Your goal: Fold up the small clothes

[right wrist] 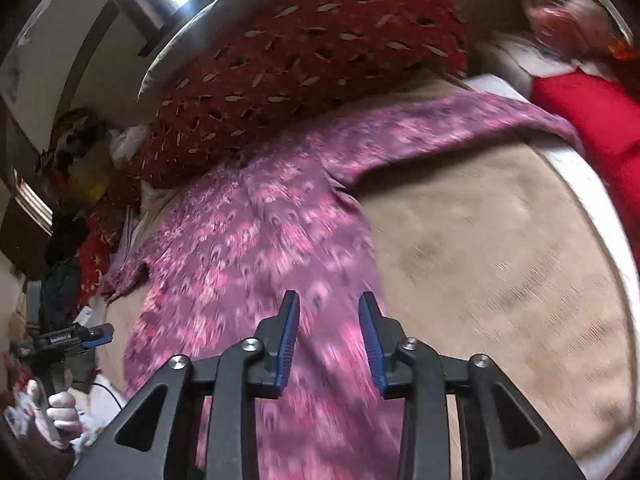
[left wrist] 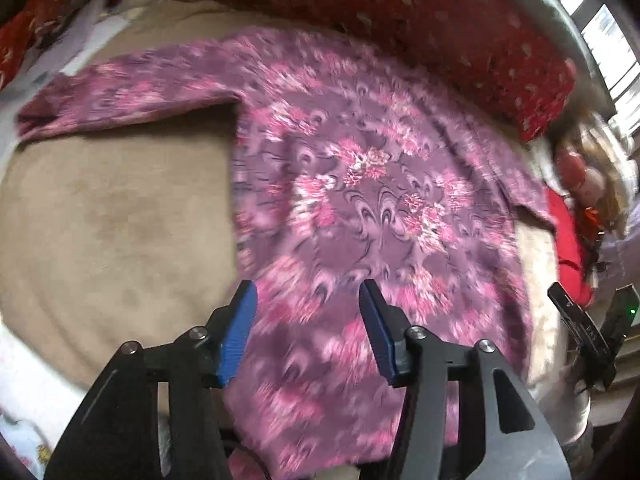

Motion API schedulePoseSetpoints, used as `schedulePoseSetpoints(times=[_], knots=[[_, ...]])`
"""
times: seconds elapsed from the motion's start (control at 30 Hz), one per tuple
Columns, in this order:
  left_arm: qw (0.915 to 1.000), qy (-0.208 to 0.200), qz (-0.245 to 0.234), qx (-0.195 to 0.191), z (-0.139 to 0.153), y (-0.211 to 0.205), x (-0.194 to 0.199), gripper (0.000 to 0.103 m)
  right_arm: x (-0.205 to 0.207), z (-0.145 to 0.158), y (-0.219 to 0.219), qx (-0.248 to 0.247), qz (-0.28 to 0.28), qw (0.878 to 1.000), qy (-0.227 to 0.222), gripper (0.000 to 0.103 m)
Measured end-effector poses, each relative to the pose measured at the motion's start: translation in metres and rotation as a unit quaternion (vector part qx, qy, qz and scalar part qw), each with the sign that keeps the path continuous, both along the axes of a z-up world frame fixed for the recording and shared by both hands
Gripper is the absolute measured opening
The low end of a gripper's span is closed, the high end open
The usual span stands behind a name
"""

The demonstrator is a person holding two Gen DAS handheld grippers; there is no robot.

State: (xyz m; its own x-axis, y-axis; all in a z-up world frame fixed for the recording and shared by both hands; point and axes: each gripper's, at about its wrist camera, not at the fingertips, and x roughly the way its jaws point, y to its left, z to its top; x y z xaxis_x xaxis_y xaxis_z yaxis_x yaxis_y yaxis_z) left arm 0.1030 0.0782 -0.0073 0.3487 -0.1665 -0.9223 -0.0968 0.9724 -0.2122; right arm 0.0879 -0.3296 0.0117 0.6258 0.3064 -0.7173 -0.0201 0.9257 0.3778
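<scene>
A purple and pink patterned long-sleeved top (left wrist: 360, 184) lies spread flat on a beige blanket (left wrist: 112, 216), one sleeve stretched out to the left. My left gripper (left wrist: 308, 290) hovers over the top's lower hem, open, with nothing between its blue pads (left wrist: 238, 336). In the right wrist view the same top (right wrist: 248, 240) runs up the middle, its other sleeve (right wrist: 460, 124) reaching right. My right gripper (right wrist: 329, 300) stands open above the hem near the top's right edge, with nothing gripped. Each view is blurred. The right gripper (left wrist: 580, 332) shows at the left view's far right edge.
A dark red patterned pillow (left wrist: 420, 20) lies just beyond the top's collar. A bright red cloth (right wrist: 592, 120) and a soft toy (left wrist: 584, 172) lie past the right sleeve. Bare beige blanket (right wrist: 500, 260) spreads on both sides. A hand (right wrist: 60, 404) holds the left gripper's handle.
</scene>
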Motion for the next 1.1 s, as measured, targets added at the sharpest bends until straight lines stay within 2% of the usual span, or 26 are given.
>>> schedulePoseSetpoints(times=[0.03, 0.1, 0.13, 0.2, 0.23, 0.3, 0.33, 0.37, 0.5, 0.6, 0.63, 0.7, 0.77, 0.83, 0.87, 0.9, 0.93, 0.97, 1.03, 1.1], knots=[[0.9999, 0.007, 0.004, 0.014, -0.009, -0.009, 0.007, 0.051, 0.004, -0.015, 0.006, -0.012, 0.002, 1.0, 0.016, 0.032], [0.9981, 0.044, 0.005, 0.044, -0.037, -0.022, 0.018, 0.051, 0.017, -0.06, 0.01, -0.036, 0.017, 0.995, 0.095, 0.032], [0.9974, 0.051, 0.002, 0.051, -0.045, -0.025, 0.019, 0.051, 0.018, -0.061, 0.008, -0.03, 0.017, 0.995, 0.089, 0.031], [0.9965, 0.033, -0.021, 0.074, -0.041, -0.031, 0.016, 0.058, 0.022, -0.042, -0.017, 0.027, 0.005, 0.997, 0.065, 0.031], [0.9959, 0.035, -0.034, 0.076, -0.04, -0.033, 0.016, 0.06, 0.024, -0.034, -0.036, 0.05, -0.016, 0.997, 0.054, 0.032], [0.9955, 0.039, -0.044, 0.074, -0.039, -0.032, 0.017, 0.062, 0.032, -0.018, -0.097, 0.09, -0.094, 0.991, 0.026, 0.038], [0.9957, 0.04, -0.044, 0.071, -0.038, -0.03, 0.017, 0.062, 0.036, -0.016, -0.137, 0.112, -0.151, 0.982, 0.017, 0.049], [0.9959, 0.041, -0.043, 0.067, -0.038, -0.028, 0.018, 0.063, 0.036, -0.016, -0.163, 0.128, -0.188, 0.974, 0.014, 0.054], [0.9974, 0.048, -0.034, 0.042, -0.035, -0.018, 0.025, 0.065, 0.045, -0.042, -0.274, 0.22, -0.333, 0.917, 0.013, 0.055], [0.9981, 0.052, -0.028, 0.019, -0.032, -0.013, 0.037, 0.065, 0.061, -0.068, -0.314, 0.275, -0.387, 0.88, 0.013, 0.056], [0.9982, 0.052, -0.027, 0.012, -0.03, -0.018, 0.044, 0.065, 0.068, -0.075, -0.322, 0.292, -0.395, 0.871, 0.014, 0.058], [0.9983, 0.052, -0.027, 0.006, -0.023, -0.018, 0.056, 0.065, 0.076, -0.077, -0.333, 0.309, -0.413, 0.857, -0.014, 0.062], [0.9982, 0.053, -0.029, 0.003, -0.018, -0.02, 0.069, 0.065, 0.09, -0.08, -0.34, 0.313, -0.415, 0.854, -0.024, 0.07], [0.9983, 0.049, -0.033, 0.002, -0.013, -0.024, 0.083, 0.065, 0.098, -0.079, -0.338, 0.289, -0.421, 0.859, -0.02, 0.07], [0.9984, 0.047, -0.033, 0.004, -0.011, -0.026, 0.091, 0.065, 0.107, -0.077, -0.338, 0.266, -0.421, 0.867, -0.003, 0.066], [0.9984, 0.046, -0.034, 0.005, -0.009, -0.028, 0.098, 0.065, 0.113, -0.074, -0.337, 0.236, -0.417, 0.878, 0.021, 0.038], [0.9984, 0.043, -0.035, 0.006, -0.008, -0.03, 0.103, 0.065, 0.114, -0.071, -0.335, 0.221, -0.409, 0.885, 0.031, 0.016], [0.9986, 0.038, -0.035, 0.006, -0.005, -0.032, 0.107, 0.065, 0.114, -0.066, -0.337, 0.216, -0.396, 0.892, 0.029, 0.012], [0.999, 0.023, -0.039, 0.008, -0.003, -0.039, 0.111, 0.065, 0.108, -0.039, -0.344, 0.191, -0.388, 0.902, -0.007, 0.012], [0.9991, 0.012, -0.038, 0.016, -0.004, -0.043, 0.12, 0.065, 0.1, -0.018, -0.351, 0.163, -0.388, 0.906, -0.037, 0.008]])
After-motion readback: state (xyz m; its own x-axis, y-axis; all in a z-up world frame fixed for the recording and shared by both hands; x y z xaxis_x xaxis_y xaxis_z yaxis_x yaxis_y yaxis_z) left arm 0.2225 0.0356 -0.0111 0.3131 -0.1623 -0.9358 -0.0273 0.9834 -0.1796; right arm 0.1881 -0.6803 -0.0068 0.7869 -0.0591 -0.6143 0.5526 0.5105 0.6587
